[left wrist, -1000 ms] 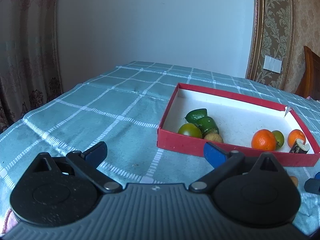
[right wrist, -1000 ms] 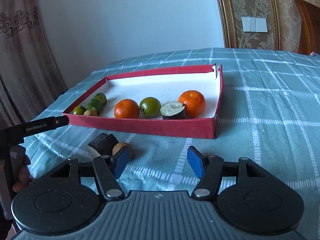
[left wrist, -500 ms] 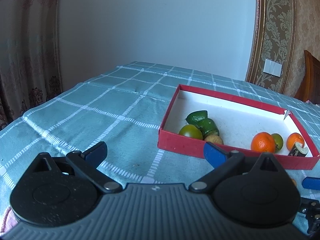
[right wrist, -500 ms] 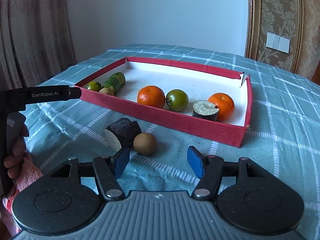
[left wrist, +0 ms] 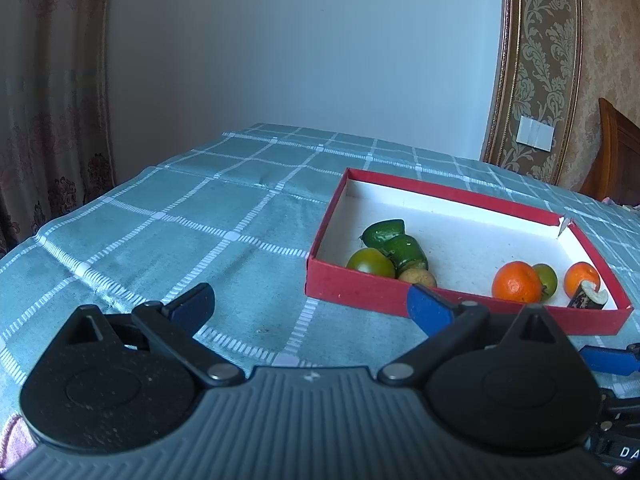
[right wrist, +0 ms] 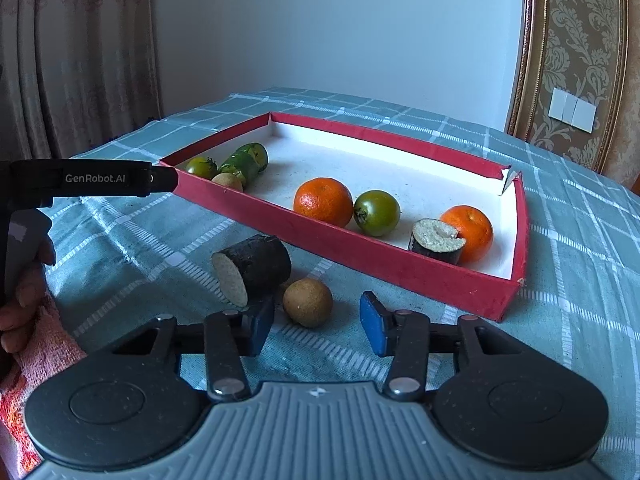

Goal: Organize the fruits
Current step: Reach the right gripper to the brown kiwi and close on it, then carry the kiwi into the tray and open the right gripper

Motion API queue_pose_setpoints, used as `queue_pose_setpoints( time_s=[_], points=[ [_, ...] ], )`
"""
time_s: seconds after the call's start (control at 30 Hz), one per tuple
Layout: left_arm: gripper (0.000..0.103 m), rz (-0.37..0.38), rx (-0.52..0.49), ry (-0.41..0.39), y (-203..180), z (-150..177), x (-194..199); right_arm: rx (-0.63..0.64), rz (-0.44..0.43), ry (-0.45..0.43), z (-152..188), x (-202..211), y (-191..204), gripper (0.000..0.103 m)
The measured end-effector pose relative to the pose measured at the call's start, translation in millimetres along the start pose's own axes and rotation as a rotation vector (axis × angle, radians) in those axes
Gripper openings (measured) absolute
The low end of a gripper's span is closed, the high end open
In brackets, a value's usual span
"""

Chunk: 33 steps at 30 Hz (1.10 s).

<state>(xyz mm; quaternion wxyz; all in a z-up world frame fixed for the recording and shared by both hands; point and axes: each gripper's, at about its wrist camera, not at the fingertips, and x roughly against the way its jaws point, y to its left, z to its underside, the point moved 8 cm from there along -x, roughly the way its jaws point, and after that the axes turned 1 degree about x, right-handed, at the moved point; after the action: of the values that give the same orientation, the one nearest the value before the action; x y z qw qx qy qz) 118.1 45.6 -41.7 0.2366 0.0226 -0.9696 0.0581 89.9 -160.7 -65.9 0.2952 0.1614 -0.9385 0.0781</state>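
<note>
Flanking brown fruit (right wrist: pixel 307 302) — right tool (right wrist: pixel 316 326) agape, dark chunk (right wrist: pixel 252 269) beside

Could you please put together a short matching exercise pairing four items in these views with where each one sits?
Column A:
1. small brown fruit
2. green tomato
3. cucumber piece
4. dark cut chunk

Column B:
a. in the red tray, between two oranges
b. on the cloth, just ahead of the open right claw
c. at the tray's left end
d. on the cloth, cut face toward the camera

Pairs: 1-b, 2-a, 3-c, 4-d
</note>
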Motion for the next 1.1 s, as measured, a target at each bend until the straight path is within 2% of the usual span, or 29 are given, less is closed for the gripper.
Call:
queue_pose_setpoints(
  time_s=[0.13,0.2,0.37,0.5,0.67,0.93,1.1],
  points=[
    [0.102,-0.001,0.002,0.000,1,0,0,0.013,0.003,-0.001,0,0,2,0.044],
    [0.102,-0.001,0.003,0.000,1,0,0,0.008,-0.010,0.000,0,0,4,0.036],
    [0.102,-0.003,0.004,-0.001,1,0,0,0.014,-0.016,-0.003,1,1,9,0.026],
    [0.102,-0.003,0.008,-0.001,2,0,0,0.035,0.013,-0.016,0,3,12,0.026],
    [0.102,-0.001,0.006,0.000,2,0,-1,-0.007,0.020,-0.055,-5,13,3,0.026],
    [0.102,-0.004,0.004,-0.004,2,0,0,-0.134,0.066,-0.218,-54,41,-35,0.026],
    [0.102,-0.004,0.005,-0.006,1,0,1,-0.242,0.074,-0.231,-74,28,-62,0.026]
  ],
)
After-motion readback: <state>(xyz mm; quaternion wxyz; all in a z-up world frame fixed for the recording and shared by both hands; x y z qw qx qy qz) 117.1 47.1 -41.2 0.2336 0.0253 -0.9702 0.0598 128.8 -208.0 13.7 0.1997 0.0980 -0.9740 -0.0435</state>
